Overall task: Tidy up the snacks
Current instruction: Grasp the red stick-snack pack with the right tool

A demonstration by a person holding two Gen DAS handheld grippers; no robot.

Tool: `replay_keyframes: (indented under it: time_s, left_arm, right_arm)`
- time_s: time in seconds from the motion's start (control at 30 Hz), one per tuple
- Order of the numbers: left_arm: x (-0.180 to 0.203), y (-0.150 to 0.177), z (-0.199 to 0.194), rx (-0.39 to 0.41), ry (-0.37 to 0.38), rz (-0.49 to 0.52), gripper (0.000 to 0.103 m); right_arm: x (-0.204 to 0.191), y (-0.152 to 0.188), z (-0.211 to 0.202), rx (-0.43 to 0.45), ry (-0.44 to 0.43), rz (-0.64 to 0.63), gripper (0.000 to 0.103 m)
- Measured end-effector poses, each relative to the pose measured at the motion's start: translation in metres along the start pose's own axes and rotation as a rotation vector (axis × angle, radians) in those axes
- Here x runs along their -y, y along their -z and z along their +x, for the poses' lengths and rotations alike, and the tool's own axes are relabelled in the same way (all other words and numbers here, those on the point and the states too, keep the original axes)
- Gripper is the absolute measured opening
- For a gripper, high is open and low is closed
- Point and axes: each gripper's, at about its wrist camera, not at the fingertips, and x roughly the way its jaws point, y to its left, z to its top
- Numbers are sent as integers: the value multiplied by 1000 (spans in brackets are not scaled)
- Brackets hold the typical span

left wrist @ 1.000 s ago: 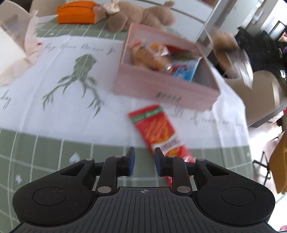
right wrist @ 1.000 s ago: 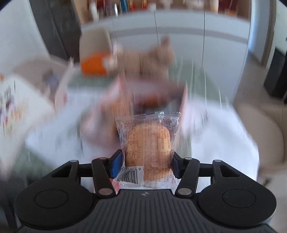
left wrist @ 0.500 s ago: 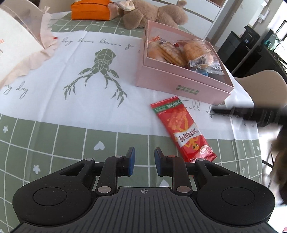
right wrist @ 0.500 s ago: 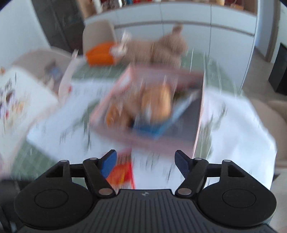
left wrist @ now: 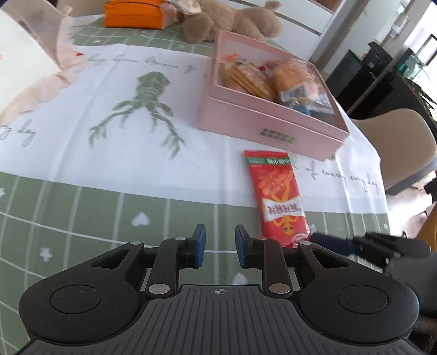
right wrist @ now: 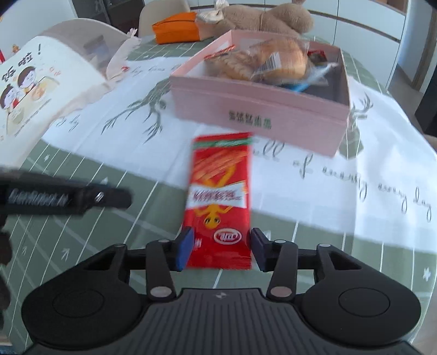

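Motion blur smears the print on the red snack packet [right wrist: 220,202], lying lengthwise toward the pink box [right wrist: 259,109], its near end between my right gripper's [right wrist: 220,250] closing jaws, while my left gripper [left wrist: 217,244] hovers nearly shut, empty.

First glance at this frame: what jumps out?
The red snack packet lies flat on the tablecloth, its near end between the closing jaws of the right gripper. Behind it, the pink box already holds wrapped snacks; a plush toy lies beyond.
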Motion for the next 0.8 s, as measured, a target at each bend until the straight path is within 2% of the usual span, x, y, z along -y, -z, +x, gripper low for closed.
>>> replay_keyframes:
  time_s: [0.23, 0.43, 0.5, 0.57, 0.7, 0.8]
  left_arm:
    - [31, 0, 27, -40, 19, 56, 27]
    - [56, -11, 43, -26, -3, 93, 27]
    - [65, -15, 47, -25, -11, 105, 28]
    - [74, -16, 49, -14, -25, 129, 29]
    - [77, -13, 46, -15, -49, 172, 31]
    - [67, -10, 37, -14, -52, 163, 30]
  right_arm:
    - [5, 31, -21, -13, 36, -20, 41]
    - [14, 43, -32, -8, 88, 18, 41]
    - [19, 48, -35, 1, 108, 30, 43]
    - [27, 51, -38, 7, 132, 51, 49]
    - [47, 55, -49, 41, 125, 120, 52]
    - [53, 50, -52, 66, 120, 133, 52]
